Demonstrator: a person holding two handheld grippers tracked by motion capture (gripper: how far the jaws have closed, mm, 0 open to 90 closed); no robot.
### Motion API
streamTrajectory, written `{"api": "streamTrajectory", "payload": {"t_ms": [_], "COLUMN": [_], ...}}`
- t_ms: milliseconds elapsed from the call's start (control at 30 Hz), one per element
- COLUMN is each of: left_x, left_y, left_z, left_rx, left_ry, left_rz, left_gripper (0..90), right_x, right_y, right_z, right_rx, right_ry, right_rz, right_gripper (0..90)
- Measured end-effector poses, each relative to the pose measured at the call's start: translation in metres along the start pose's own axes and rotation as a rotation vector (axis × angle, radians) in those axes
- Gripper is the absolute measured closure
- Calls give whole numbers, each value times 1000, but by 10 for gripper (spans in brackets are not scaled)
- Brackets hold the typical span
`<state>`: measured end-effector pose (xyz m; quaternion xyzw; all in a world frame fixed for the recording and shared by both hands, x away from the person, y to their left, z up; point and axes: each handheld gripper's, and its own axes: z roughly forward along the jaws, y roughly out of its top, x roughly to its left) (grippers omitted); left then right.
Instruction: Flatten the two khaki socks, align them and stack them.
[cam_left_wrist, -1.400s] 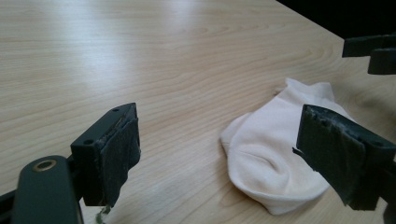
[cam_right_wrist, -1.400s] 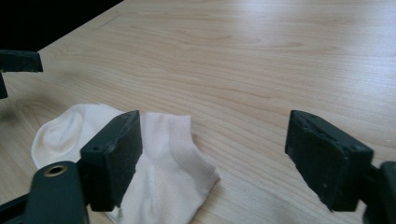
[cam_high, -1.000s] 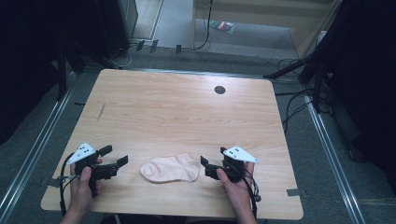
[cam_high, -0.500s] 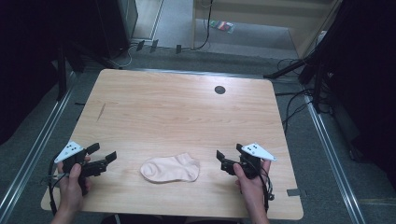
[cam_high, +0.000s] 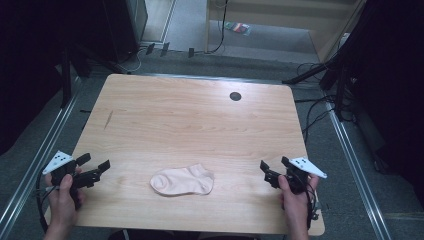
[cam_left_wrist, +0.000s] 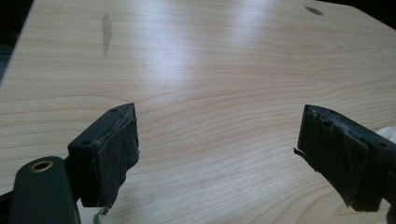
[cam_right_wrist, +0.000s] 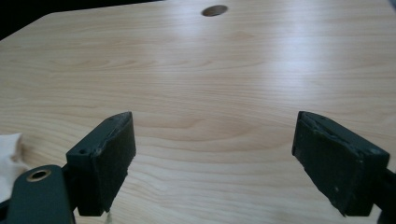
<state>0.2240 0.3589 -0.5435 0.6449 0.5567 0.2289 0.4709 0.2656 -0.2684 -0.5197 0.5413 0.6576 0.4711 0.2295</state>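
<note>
With my left gripper (cam_high: 94, 169) and right gripper (cam_high: 272, 173) both spread wide and empty, well apart either side of the sock (cam_high: 183, 180), I risked pinching one thin layer and dragging it.

Right gripper (cam_right_wrist: 212, 158) jaws stand wide apart with nothing between them, low over the light wooden table (cam_right_wrist: 224, 79), dark round hole (cam_right_wrist: 215, 10) near the table's far edge ahead, and a pale corner of the sock (cam_right_wrist: 8, 156) at the left edge beside the left-hand jaw.
</note>
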Motion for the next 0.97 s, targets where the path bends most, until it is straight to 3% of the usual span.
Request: {"api": "streamTrajectory", "payload": {"t_ms": [133,333,433,533,667,733,967], "left_x": [9,20,27,30,23,22,26], "left_y": [-2,-5,-6,-7,-8,-9,-8], "left_z": [-5,-13,-19,-18,-11,-10,-9], "left_rx": [4,12,-16,-8,19,23,19], "left_ry": [33,79,95,100,117,121,116], "left_rz": [2,17,-7,-5,46,53,12], "left_gripper": [132,131,132,132,132,132,132], "right_x": [-22,-44,-49,-53,-57,-55,-53], "right_y": [-3,-13,-21,-28,-33,-33,-32], "right_z": [-10,-24,-28,-32,-30,-28,-27], "right_rx": [-15,-18,-13,-12,-1,3,11], "right_ry": [-45,-98,-122,-141,-128,-129,-128], "right_rz": [40,59,35,30,47,43,36], "right_gripper": [134,135,136,136,137,137,137]}}
